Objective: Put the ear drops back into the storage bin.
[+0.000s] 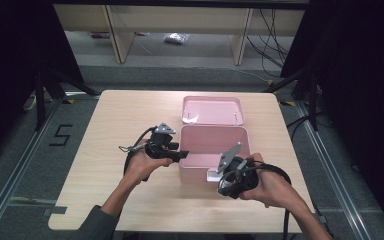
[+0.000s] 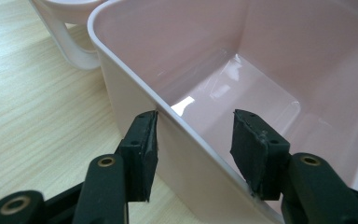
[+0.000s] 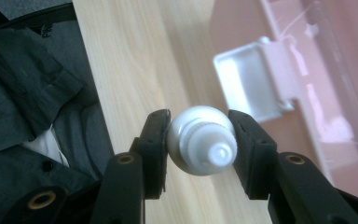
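Note:
An open pink box (image 1: 215, 129) stands on the wooden table, and its lid (image 1: 212, 110) lies flat behind it. My left gripper (image 1: 183, 154) is open and straddles the box's left wall (image 2: 135, 79). One pad (image 2: 144, 144) is outside the wall and the other pad (image 2: 256, 149) is inside, over the empty bottom. My right gripper (image 3: 199, 142) is shut on a small white screw-cap bottle (image 3: 193, 128). Its cap points back at the camera. That gripper (image 1: 226, 186) hovers at the box's near right corner, beside a white latch (image 3: 254, 79).
The table (image 1: 125, 120) has bare wood left of the box and along its near edge (image 1: 180, 227). A pale curved handle (image 2: 72, 49) lies just beyond the box's corner. A person's dark shirt (image 3: 23, 107) is close behind the right gripper.

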{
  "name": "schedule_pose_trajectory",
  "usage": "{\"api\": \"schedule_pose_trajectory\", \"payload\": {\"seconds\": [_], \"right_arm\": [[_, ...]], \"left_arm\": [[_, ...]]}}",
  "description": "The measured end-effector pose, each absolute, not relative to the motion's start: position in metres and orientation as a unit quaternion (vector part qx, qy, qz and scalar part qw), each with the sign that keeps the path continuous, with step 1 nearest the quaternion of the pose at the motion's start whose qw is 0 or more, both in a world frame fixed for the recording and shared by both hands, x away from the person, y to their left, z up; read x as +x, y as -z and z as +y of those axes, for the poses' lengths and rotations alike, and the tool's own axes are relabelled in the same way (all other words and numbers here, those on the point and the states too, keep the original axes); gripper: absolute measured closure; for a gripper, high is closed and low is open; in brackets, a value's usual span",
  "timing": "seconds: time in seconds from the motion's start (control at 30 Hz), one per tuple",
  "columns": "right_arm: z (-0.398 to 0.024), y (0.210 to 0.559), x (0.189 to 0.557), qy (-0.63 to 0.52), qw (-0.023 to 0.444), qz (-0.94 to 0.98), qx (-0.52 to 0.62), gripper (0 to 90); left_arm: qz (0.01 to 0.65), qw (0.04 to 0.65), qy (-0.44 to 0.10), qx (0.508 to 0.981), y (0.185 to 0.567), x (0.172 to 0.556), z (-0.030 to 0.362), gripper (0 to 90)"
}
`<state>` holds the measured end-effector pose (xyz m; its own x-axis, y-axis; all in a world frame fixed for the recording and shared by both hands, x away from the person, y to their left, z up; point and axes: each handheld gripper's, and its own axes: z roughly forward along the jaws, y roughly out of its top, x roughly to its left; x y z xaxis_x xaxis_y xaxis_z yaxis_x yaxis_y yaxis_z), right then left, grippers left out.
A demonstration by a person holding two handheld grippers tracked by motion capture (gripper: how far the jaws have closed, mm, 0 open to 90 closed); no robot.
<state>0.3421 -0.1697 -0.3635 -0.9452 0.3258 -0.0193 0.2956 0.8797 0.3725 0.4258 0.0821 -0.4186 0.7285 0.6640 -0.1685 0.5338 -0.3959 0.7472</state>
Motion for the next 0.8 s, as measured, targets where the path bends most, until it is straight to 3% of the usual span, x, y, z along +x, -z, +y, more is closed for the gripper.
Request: {"api": "schedule_pose_trajectory", "payload": {"seconds": [0.8], "right_arm": [[-0.202, 0.319, 0.378, -0.192, 0.077, 0.954, 0.217, 60.5]], "left_arm": [[0.364, 0.404, -0.1, 0.833, 0.416, 0.414, 0.079, 53.6]]}}
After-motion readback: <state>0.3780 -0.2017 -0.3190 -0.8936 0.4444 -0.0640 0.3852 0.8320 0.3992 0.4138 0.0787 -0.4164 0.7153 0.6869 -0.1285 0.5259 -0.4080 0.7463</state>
